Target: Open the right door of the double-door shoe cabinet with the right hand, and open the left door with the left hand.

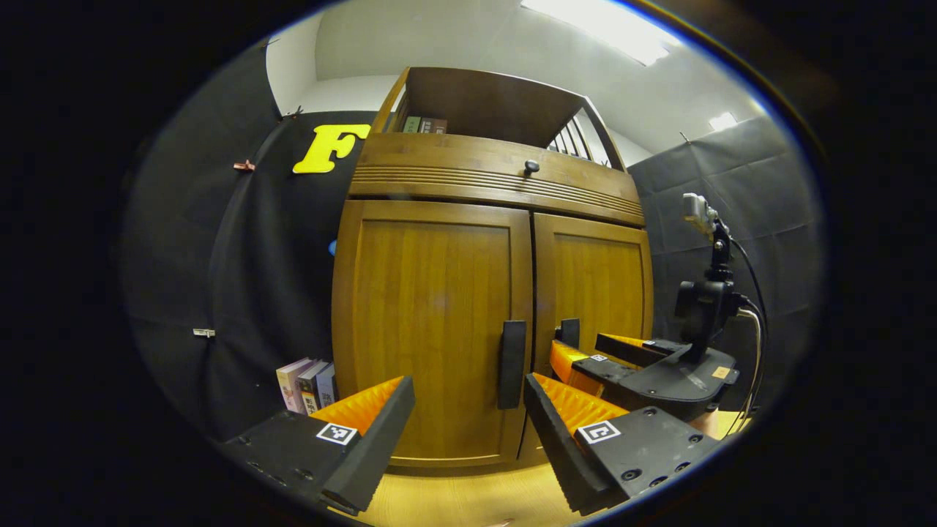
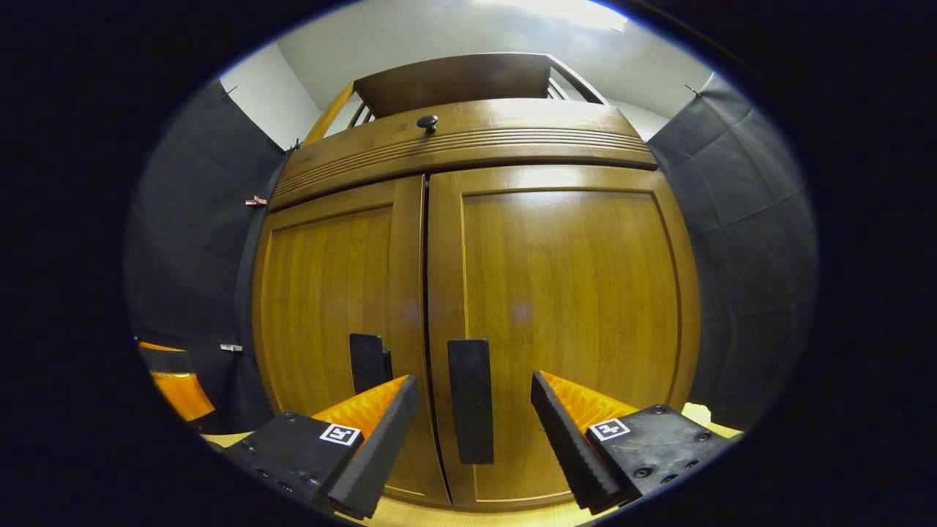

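A wooden double-door shoe cabinet [image 1: 439, 293] stands in front of me with both doors closed. In the left gripper view, my left gripper [image 1: 468, 432] is open, its fingers on either side of the left door's dark vertical handle [image 1: 511, 364] but short of it. Farther right there, the right gripper [image 1: 585, 355] reaches toward the right door's handle [image 1: 569, 331]. In the right gripper view, my right gripper [image 2: 472, 432] is open and straddles the right door's handle [image 2: 471, 401] without pressing it. The left door's handle [image 2: 367, 363] sits just left of the seam.
A drawer with a small round knob [image 1: 531, 167] runs above the doors, under an open shelf holding books [image 1: 424, 125]. Several books [image 1: 306, 384] stand on the floor left of the cabinet. Black cloth walls close in both sides. The floor [image 1: 454, 501] is light wood.
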